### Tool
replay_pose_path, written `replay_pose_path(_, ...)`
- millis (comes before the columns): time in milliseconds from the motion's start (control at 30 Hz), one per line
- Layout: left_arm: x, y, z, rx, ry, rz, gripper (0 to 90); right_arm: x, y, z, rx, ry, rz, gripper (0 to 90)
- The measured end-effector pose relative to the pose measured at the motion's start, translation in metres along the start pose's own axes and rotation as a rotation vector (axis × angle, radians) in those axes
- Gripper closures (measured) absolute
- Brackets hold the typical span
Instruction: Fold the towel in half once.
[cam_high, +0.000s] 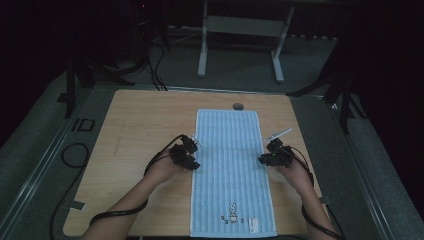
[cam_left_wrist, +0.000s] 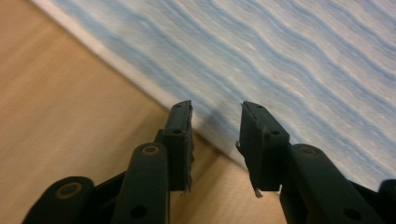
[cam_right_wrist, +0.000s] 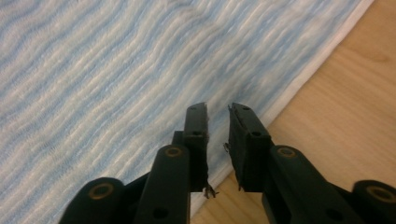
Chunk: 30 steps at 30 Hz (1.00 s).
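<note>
Dark room w/ grey floor, cables and a white frame stand (cam_high: 240, 30) was seen beyond a light wooden tabletop (cam_high: 140, 120). On it a blue striped towel (cam_high: 230, 165) was laid flat, long axis running away from the person, near short edge w/ a small rabbit motif (cam_high: 231, 212) closest to them.

Key relation: towel lay between the two tools. Left tool (cam_high: 192, 152) was held at the towel's left long edge, right tool (cam_high: 264, 159) at its right long edge, both approx. mid-length and roughly opposite each other. Each hand was thus about equally near its own edge; neither was favoured. A small white pen-like item (cam_high: 279, 134) was noted on the tabletop just beyond the right tool; exact nature couldn't be told.

Left tool (cam_left_wrist: 215, 116): jaws were apart, tips over the towel (cam_left_wrist: 289, 60) just inside its white hem, bare wood (cam_left_wrist: 70, 116) to one side; no cloth was seen between them. Right tool (cam_right_wrist: 217, 116): jaws also apart, gap narrower, tips likewise just inside the hem of the towel (cam_right_wrist: 93, 84); nothing clamped.

High view gave the overall layout, towel orientation and symmetry of the hands; jaw gaps were too small there to be judged. Tool views gave the gaps and the hem position, but not where along the towel each stood. Judged: edges released or about to be regripped; any next pinch would need each tool brought down onto its hem.
</note>
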<state>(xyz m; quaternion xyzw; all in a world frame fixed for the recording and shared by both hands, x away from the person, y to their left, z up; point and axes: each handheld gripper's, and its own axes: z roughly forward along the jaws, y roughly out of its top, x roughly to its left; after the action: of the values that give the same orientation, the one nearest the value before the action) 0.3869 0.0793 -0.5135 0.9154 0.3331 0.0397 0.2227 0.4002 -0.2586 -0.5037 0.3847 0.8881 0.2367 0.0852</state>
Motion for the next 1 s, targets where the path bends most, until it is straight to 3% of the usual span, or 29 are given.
replay_pose_path(300, 0.037, 0.012, -0.001, -0.061, 0.081, -0.075, 56.9, -0.028, 0.029, 0.009, 0.046, -0.061, 0.027, 67.3)
replay_pose_path(433, 0.054, 0.025, 0.007, -0.038, 0.143, -0.099, 57.3, -0.041, 0.046, 0.019, 0.067, -0.089, 0.036, 65.8)
replay_pose_path(633, 0.067, 0.040, 0.019, -0.041, 0.141, -0.144, 57.2, -0.053, 0.067, 0.039, 0.139, -0.105, 0.064, 60.3)
replay_pose_path(800, 0.067, 0.046, 0.031, -0.020, 0.143, -0.134, 57.1, -0.063, 0.070, 0.051, 0.193, -0.095, 0.103, 58.8)
replay_pose_path(1000, 0.069, 0.047, 0.034, -0.018, 0.129, -0.148, 58.8, -0.064, 0.068, 0.054, 0.203, -0.073, 0.105, 68.8)
